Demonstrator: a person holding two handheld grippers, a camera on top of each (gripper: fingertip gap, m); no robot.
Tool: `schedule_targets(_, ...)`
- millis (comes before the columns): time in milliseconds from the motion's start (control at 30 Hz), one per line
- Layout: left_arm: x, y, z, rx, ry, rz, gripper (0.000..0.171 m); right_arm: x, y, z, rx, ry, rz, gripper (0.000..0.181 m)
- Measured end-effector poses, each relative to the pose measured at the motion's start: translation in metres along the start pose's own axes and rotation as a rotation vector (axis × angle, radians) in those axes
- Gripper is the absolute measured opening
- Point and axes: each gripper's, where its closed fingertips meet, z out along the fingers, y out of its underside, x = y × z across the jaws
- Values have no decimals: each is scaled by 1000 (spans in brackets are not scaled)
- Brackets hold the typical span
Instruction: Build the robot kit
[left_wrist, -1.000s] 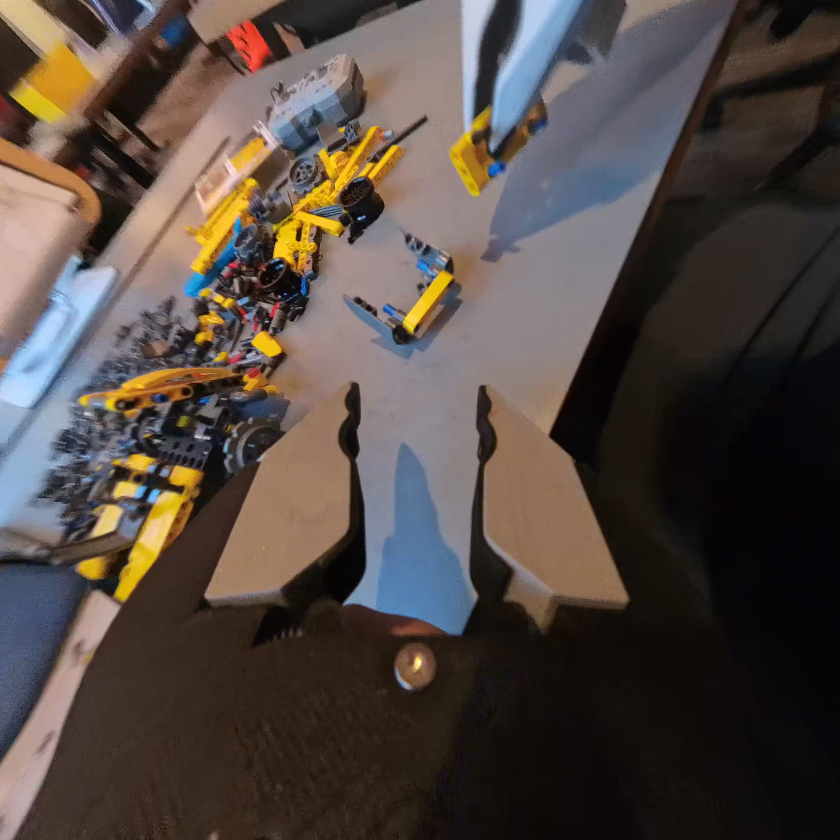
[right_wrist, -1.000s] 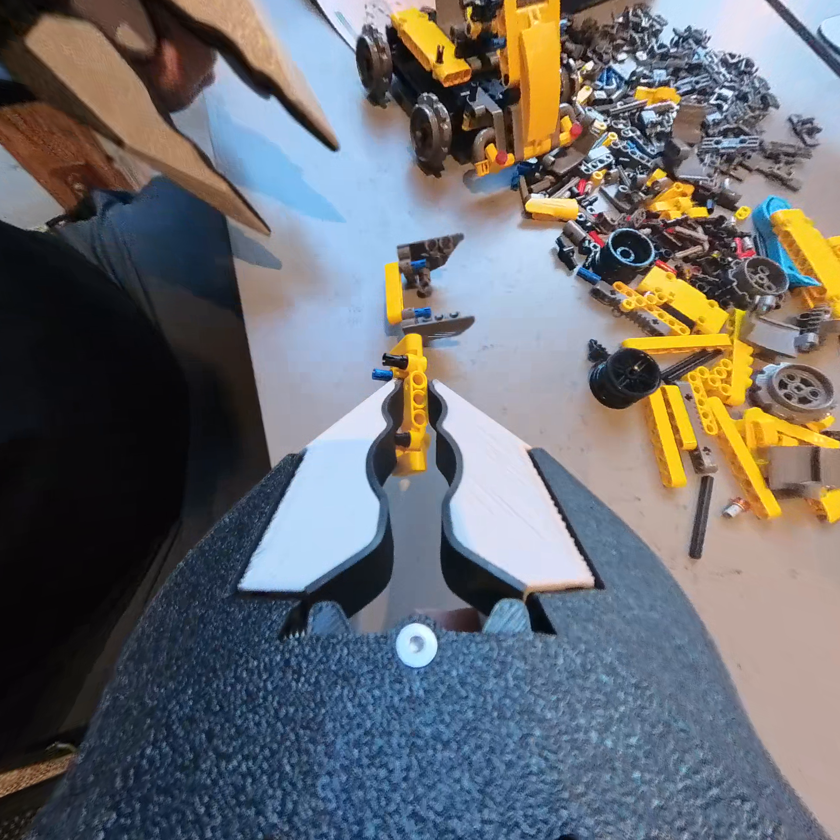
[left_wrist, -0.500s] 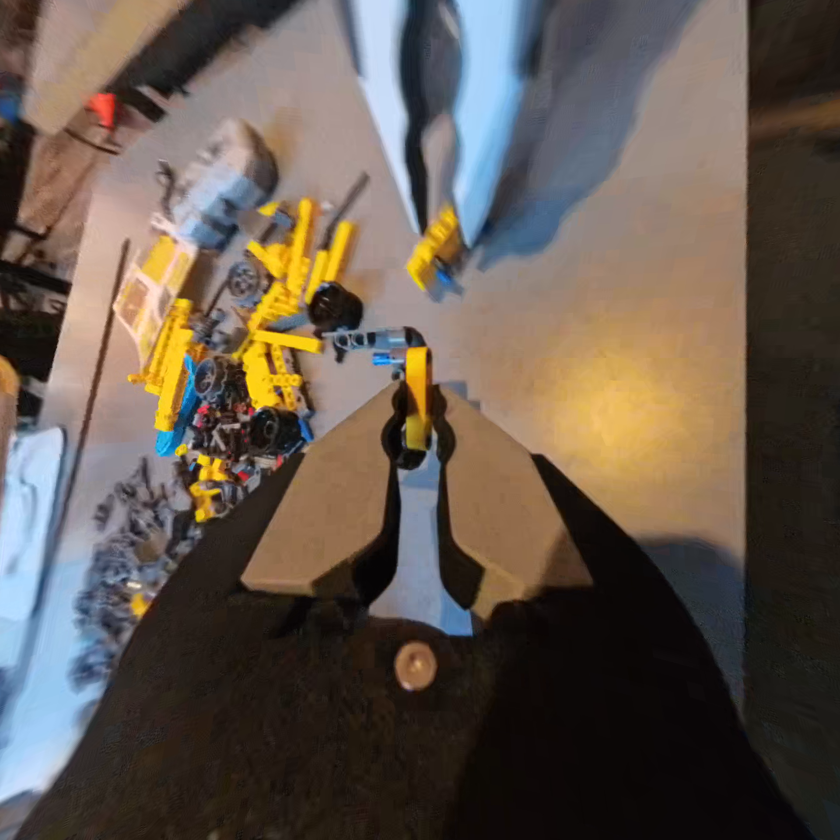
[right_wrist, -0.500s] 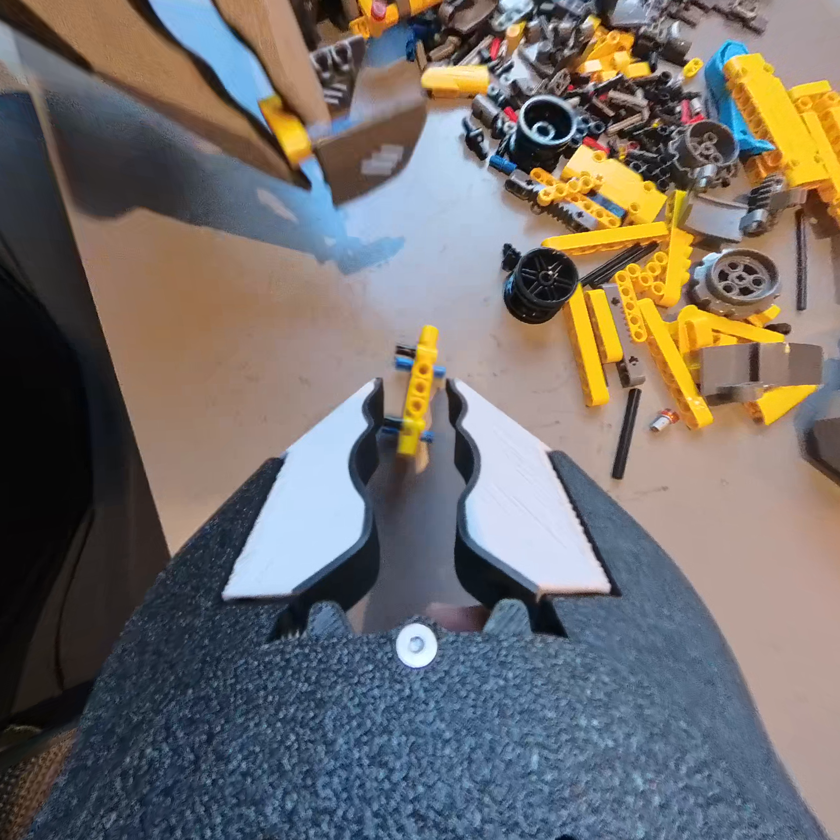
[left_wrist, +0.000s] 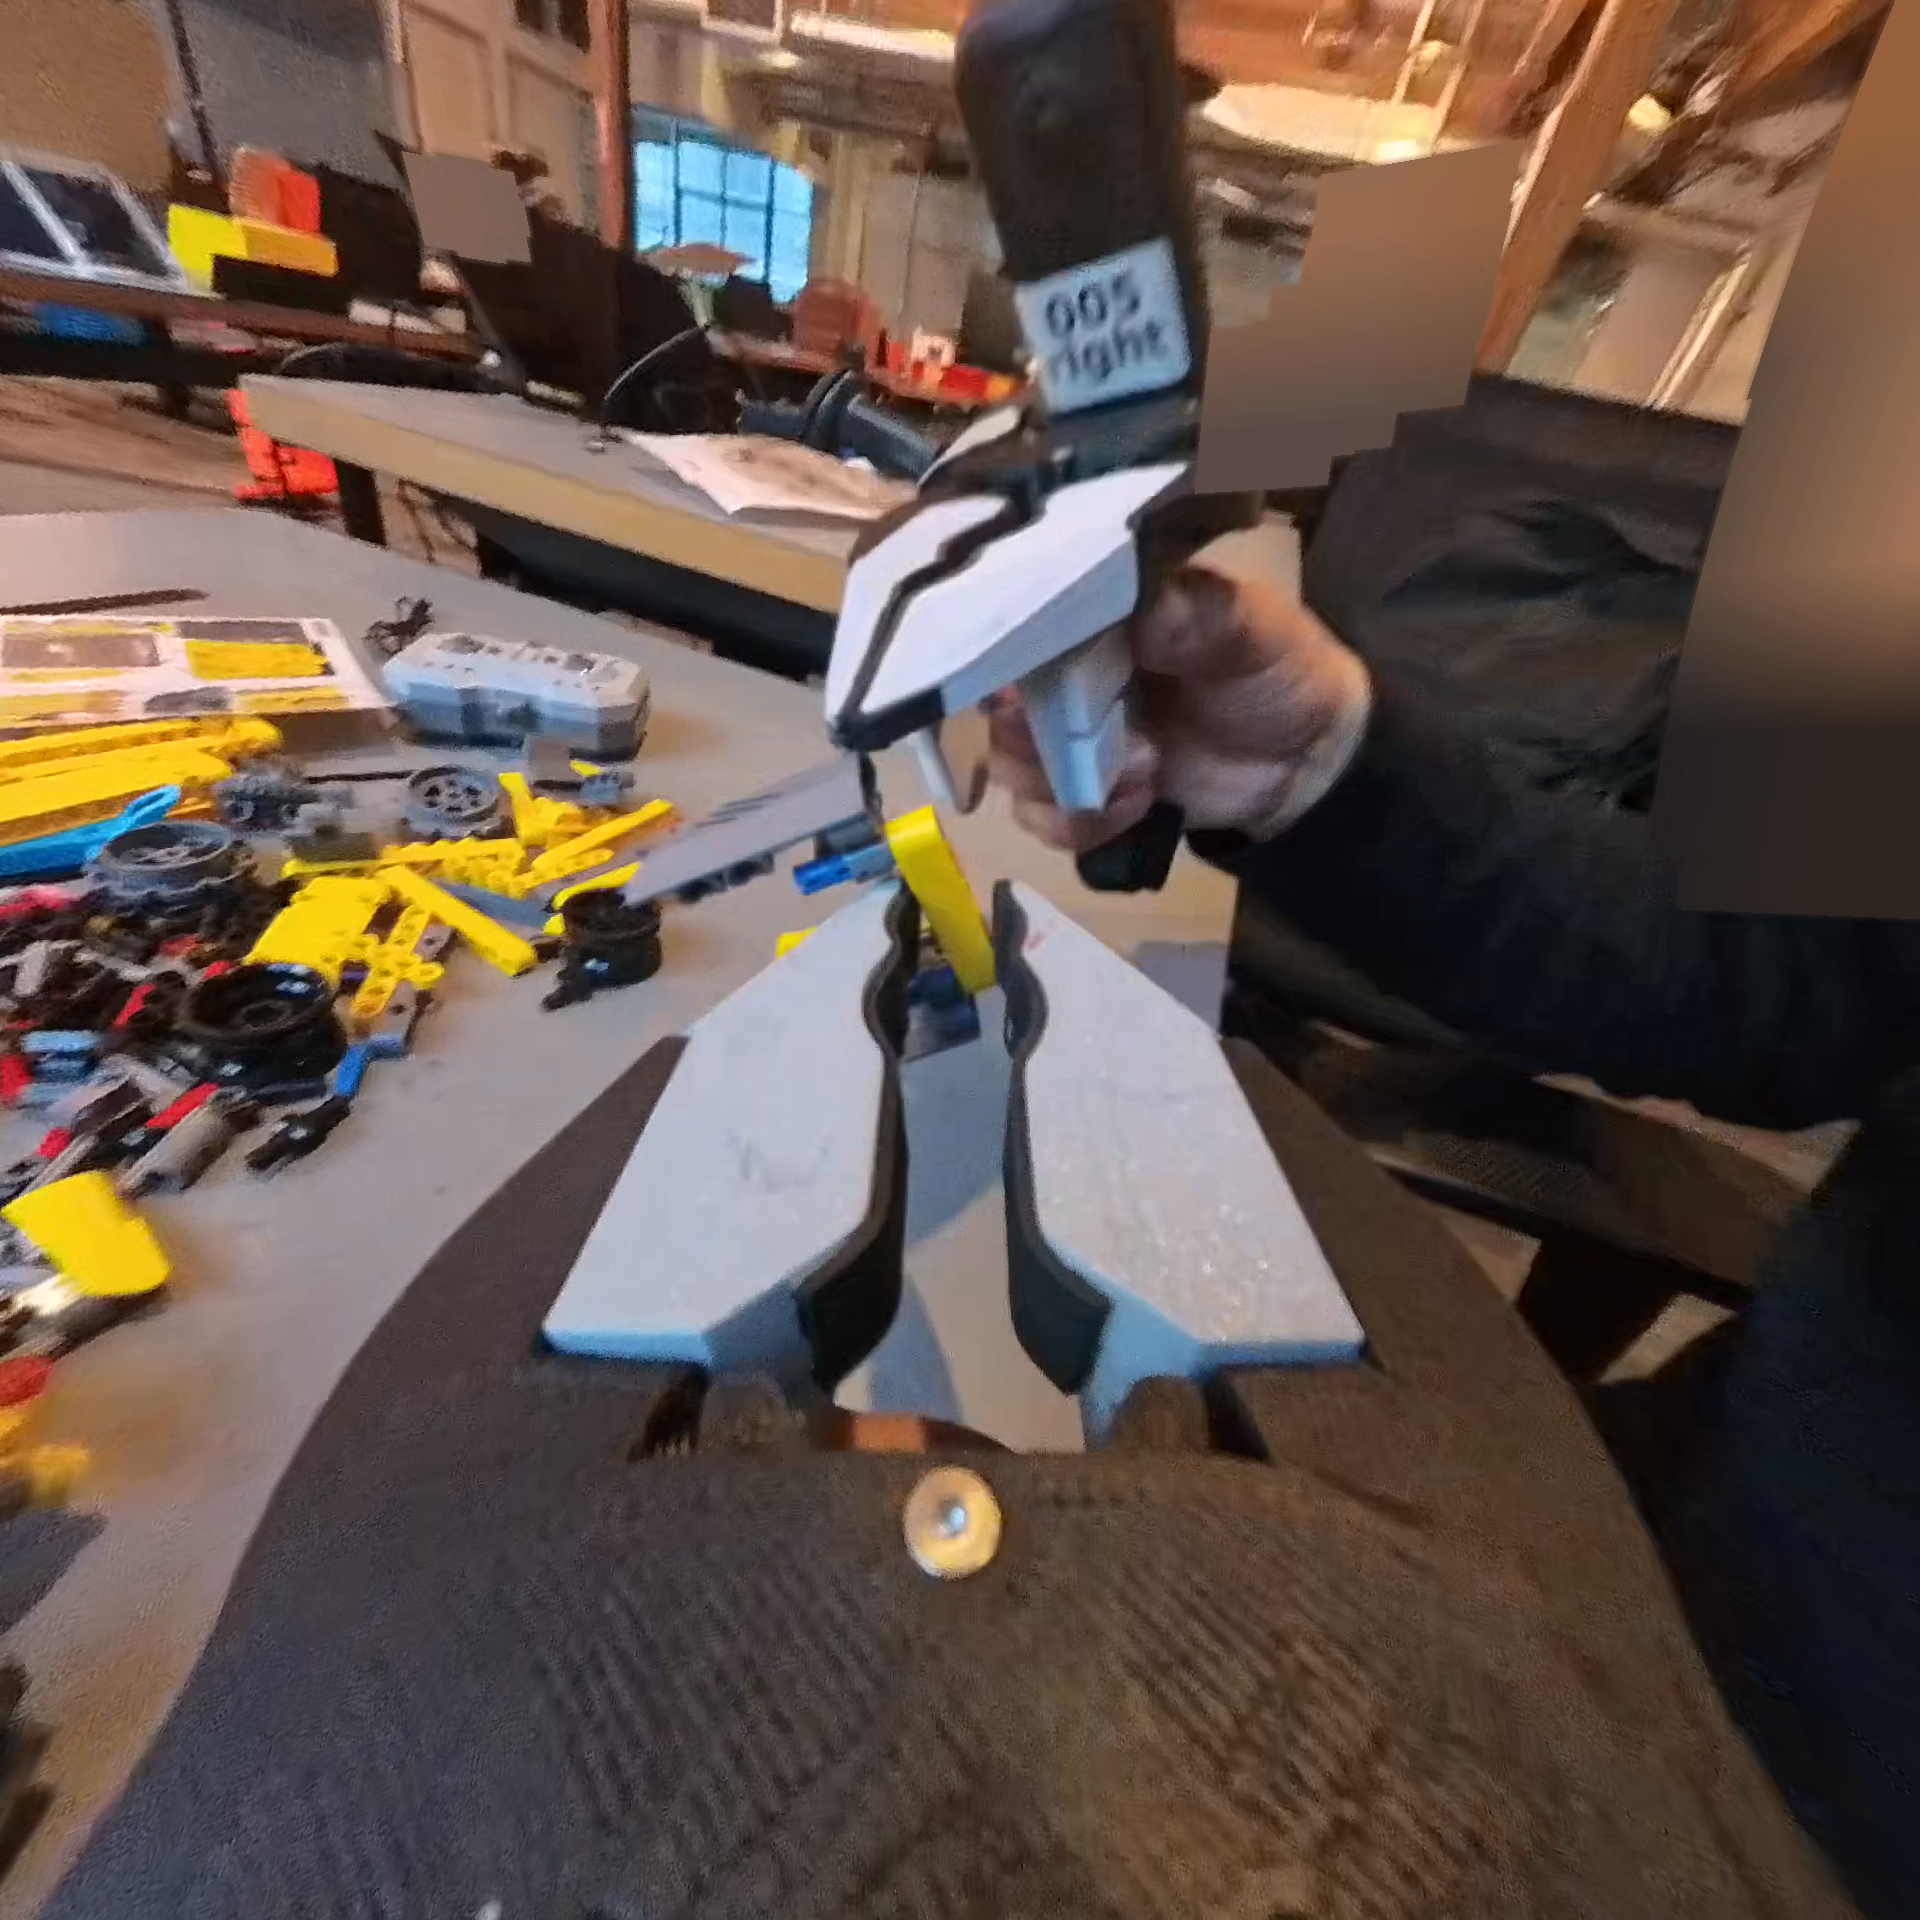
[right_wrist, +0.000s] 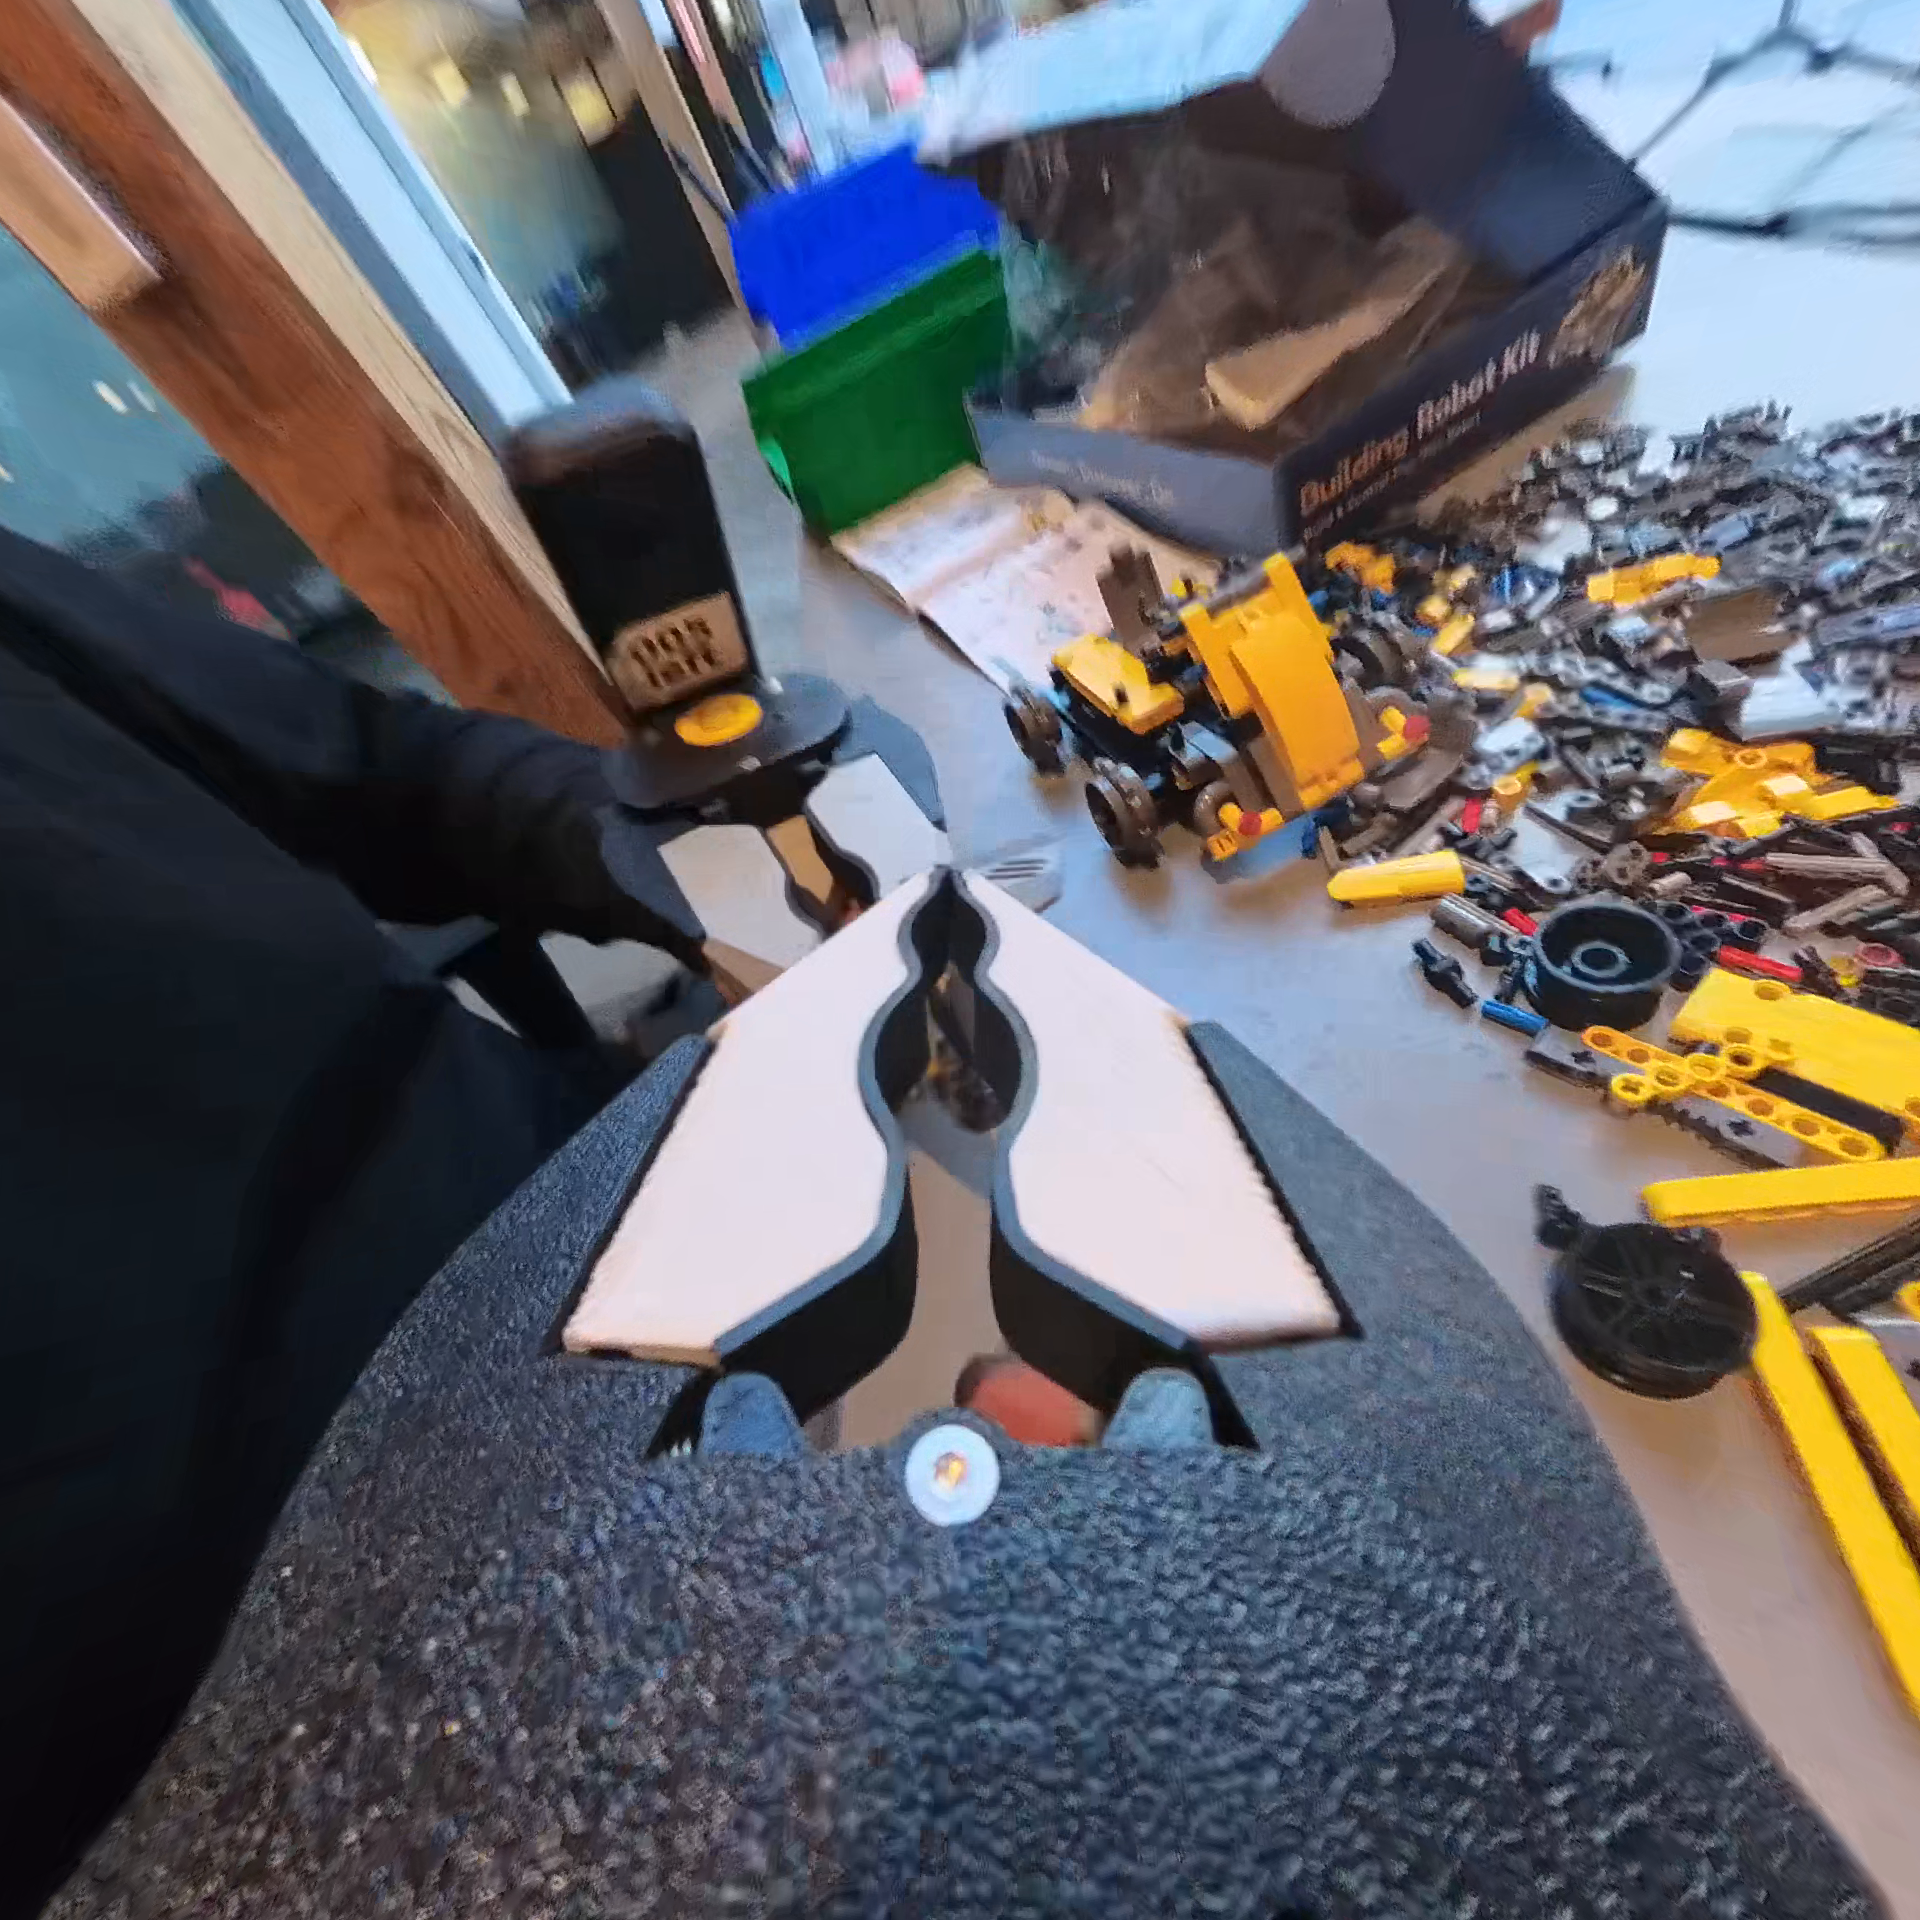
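Note:
My left gripper (left_wrist: 948, 904) is shut on a yellow beam (left_wrist: 930, 862) and holds it above the grey table (left_wrist: 312, 1299). A long grey panel (left_wrist: 743, 836) and a blue pin (left_wrist: 826, 871) are joined to the beam and stick out to the left. My right gripper (left_wrist: 847, 732), held by a hand, comes from above with its tips just over the panel's near end. In the right wrist view the right gripper (right_wrist: 948, 883) has its tips together. A bit of grey panel (right_wrist: 1023, 868) shows just past them, and the left gripper (right_wrist: 831, 899) is right behind.
A spread of yellow, black and grey building parts (left_wrist: 416, 904) covers the table's left side, with a black wheel (left_wrist: 613, 935) and a grey battery box (left_wrist: 520, 691). The right wrist view shows a half-built yellow vehicle (right_wrist: 1216, 707), a dark kit box (right_wrist: 1351, 343) and a booklet (right_wrist: 987, 582). Both grippers' tips are roughly 15 cm from the black wheel (left_wrist: 613, 935). My right wrist view (right_wrist: 1596, 1276) looks at it from another angle.
The left gripper closed on the yellow beam assembly and lifted it off the table. The right gripper let go of its small yellow pin beam, shut, and rose to meet the lifted piece.

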Motion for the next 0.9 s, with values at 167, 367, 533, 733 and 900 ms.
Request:
schedule_targets(167, -20, 68, -7, -467, -65, -164, 54, 27, 17, 23, -305, 183, -152, 0)
schedule_targets(367, -36, 76, -37, -526, -110, -133, 15, 38, 32, 21, -401, 276, -131, 13)
schedule_targets(533, -2, 32, -36, -264, 103, -105, 14, 10, 42, 16, -181, 127, 41, 40)
schedule_targets(733, 5, 41, -29, -297, 69, 67, 15, -17, 34, 26, -7, -133, 278, 9)
schedule_targets(900, -23, 44, -38, -357, -139, 13, 56, 8, 39, 21, -120, 72, 233, 1)
